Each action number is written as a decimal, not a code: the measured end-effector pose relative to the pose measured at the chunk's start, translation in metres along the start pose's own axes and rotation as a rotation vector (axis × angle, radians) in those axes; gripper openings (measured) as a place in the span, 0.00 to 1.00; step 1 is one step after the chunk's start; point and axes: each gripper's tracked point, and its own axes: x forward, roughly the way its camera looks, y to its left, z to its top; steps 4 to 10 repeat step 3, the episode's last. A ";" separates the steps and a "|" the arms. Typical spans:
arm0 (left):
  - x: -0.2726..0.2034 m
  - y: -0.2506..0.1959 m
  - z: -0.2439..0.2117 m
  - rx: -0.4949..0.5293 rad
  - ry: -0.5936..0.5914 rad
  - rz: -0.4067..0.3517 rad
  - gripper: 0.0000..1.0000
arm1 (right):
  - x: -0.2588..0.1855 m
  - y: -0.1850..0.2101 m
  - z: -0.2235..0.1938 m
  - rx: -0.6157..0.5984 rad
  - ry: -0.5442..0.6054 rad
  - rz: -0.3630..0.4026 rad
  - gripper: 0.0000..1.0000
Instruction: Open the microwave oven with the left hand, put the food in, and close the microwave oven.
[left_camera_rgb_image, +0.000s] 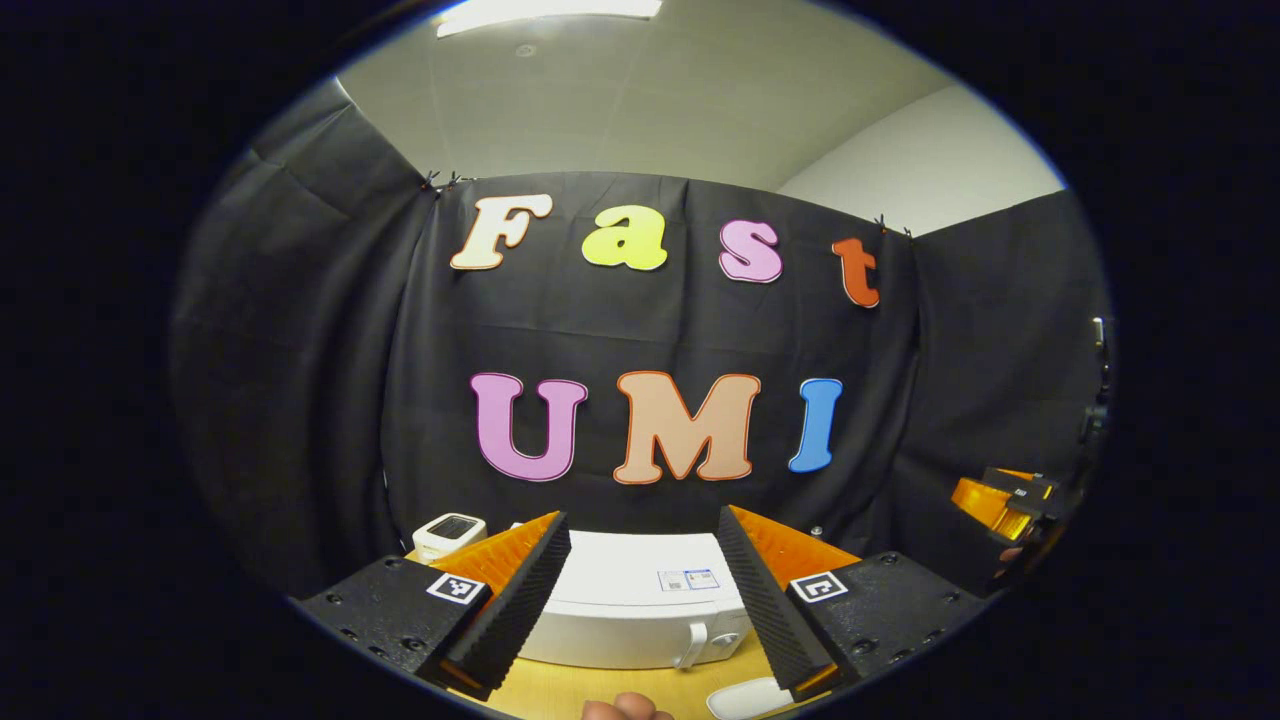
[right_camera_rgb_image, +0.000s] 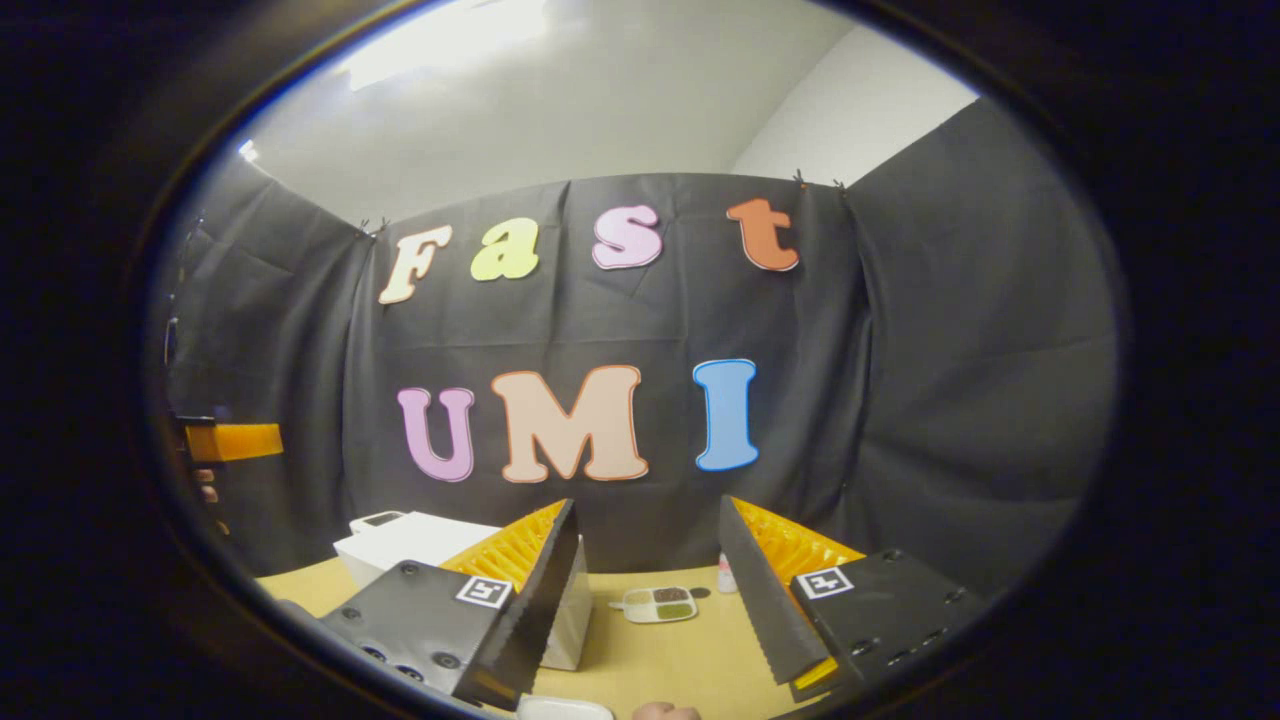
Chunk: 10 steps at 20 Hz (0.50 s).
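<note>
A white microwave (left_camera_rgb_image: 630, 590) stands on the wooden table (left_camera_rgb_image: 590, 690) straight ahead of my left gripper (left_camera_rgb_image: 642, 520), which hovers above and in front of it, open and holding nothing. The microwave's door looks shut, with its handle (left_camera_rgb_image: 693, 645) on the right of the front. In the right gripper view the microwave (right_camera_rgb_image: 420, 540) stands at the left. A small white tray of food (right_camera_rgb_image: 660, 604) lies farther back on the table (right_camera_rgb_image: 650, 660). My right gripper (right_camera_rgb_image: 648, 505) stays raised short of the tray, open and holding nothing.
A small white device (left_camera_rgb_image: 450, 535) sits left of the microwave. A small bottle (right_camera_rgb_image: 725, 573) stands just right of the food tray. A flat white object (left_camera_rgb_image: 745, 698) lies at the table's near edge. The other gripper (right_camera_rgb_image: 230, 440) hangs at the far left.
</note>
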 end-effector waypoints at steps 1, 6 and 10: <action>0.000 0.003 0.003 -0.003 -0.002 0.008 0.95 | -0.001 0.001 0.001 -0.003 0.000 0.001 0.77; -0.004 0.008 0.006 -0.003 -0.012 0.022 0.93 | -0.006 0.001 -0.001 -0.006 0.002 0.001 0.77; -0.004 0.008 0.006 -0.003 -0.012 0.022 0.93 | -0.006 0.001 -0.001 -0.006 0.002 0.001 0.77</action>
